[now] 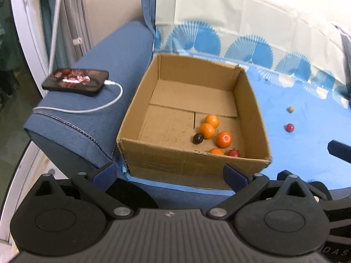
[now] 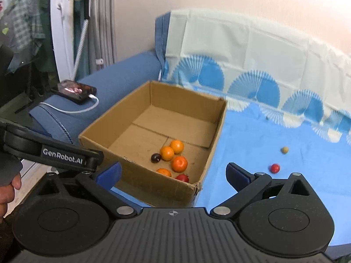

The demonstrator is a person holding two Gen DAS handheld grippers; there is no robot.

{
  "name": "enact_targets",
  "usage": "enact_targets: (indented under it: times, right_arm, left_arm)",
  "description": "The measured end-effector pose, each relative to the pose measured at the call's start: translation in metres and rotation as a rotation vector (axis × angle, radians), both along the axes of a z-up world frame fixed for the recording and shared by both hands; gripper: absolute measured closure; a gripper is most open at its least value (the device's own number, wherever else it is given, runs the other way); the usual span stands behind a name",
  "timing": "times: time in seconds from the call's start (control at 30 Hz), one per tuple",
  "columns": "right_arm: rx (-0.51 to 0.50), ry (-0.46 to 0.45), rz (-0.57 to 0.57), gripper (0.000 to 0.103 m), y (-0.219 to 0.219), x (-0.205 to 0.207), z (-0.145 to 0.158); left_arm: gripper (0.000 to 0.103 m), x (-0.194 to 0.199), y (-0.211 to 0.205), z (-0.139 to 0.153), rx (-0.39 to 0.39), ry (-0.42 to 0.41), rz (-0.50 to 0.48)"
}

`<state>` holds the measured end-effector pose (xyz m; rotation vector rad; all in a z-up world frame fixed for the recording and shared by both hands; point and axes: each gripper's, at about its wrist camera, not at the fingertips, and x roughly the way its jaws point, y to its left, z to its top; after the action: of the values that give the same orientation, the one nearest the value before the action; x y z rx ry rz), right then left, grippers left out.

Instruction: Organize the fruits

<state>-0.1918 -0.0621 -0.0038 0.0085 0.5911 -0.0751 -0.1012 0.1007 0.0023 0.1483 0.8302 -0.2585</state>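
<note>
An open cardboard box (image 1: 188, 161) sits on a blue cloth, holding several oranges (image 1: 223, 139), a dark plum (image 1: 198, 139) and a red fruit (image 1: 233, 153). To its right on the cloth lie a small red fruit (image 1: 289, 127) and a tan fruit (image 1: 290, 109). My left gripper (image 1: 170, 173) is open and empty, back from the box's near wall. The right wrist view shows the same box (image 2: 140, 175), oranges (image 2: 179, 164), plum (image 2: 156, 158), loose red fruit (image 2: 274, 168) and tan fruit (image 2: 284, 150). My right gripper (image 2: 173, 173) is open and empty near the box's front corner.
A phone (image 1: 75, 81) with a white charging cable (image 1: 92, 109) lies on the blue sofa arm (image 1: 105, 65) left of the box. A fan-patterned sheet (image 1: 241, 22) covers the sofa back. A pole (image 2: 82, 32) leans at the far left. A hand (image 2: 8, 188) holds the left gripper.
</note>
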Motion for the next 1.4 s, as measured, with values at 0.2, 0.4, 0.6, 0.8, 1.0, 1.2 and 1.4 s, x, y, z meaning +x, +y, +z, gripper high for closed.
enact_targets:
  times: [0.2, 0.4, 0.6, 0.8, 1.0, 1.2, 1.4]
  right_arm:
    - [-0.005, -0.081, -0.007, 0.001, 0.004, -0.030, 0.019]
    - [-0.015, -0.132, -0.002, 0.001, 0.008, -0.051, 0.029]
    - [-0.017, -0.161, -0.003, 0.001, 0.009, -0.062, 0.034]
    - [-0.014, -0.165, -0.004, 0.001, 0.010, -0.065, 0.035]
    - [-0.008, -0.159, -0.004, 0.001, 0.009, -0.062, 0.033]
    - [0.002, -0.146, -0.005, 0.001, 0.007, -0.058, 0.031]
    - [0.017, -0.131, -0.008, 0.001, 0.004, -0.051, 0.027]
  left_arm:
    - [0.000, -0.027, 0.004, 0.020, -0.024, -0.066, 0.013]
    - [0.000, -0.047, 0.004, 0.031, -0.026, -0.111, 0.008]
    - [0.000, -0.056, 0.005, 0.036, -0.031, -0.132, 0.006]
    - [0.000, -0.057, 0.005, 0.036, -0.028, -0.132, 0.006]
    - [0.000, -0.055, 0.006, 0.035, -0.025, -0.126, 0.005]
    - [0.000, -0.052, 0.004, 0.032, -0.017, -0.114, 0.003]
    - [0.000, -0.046, 0.000, 0.029, -0.004, -0.099, -0.001]
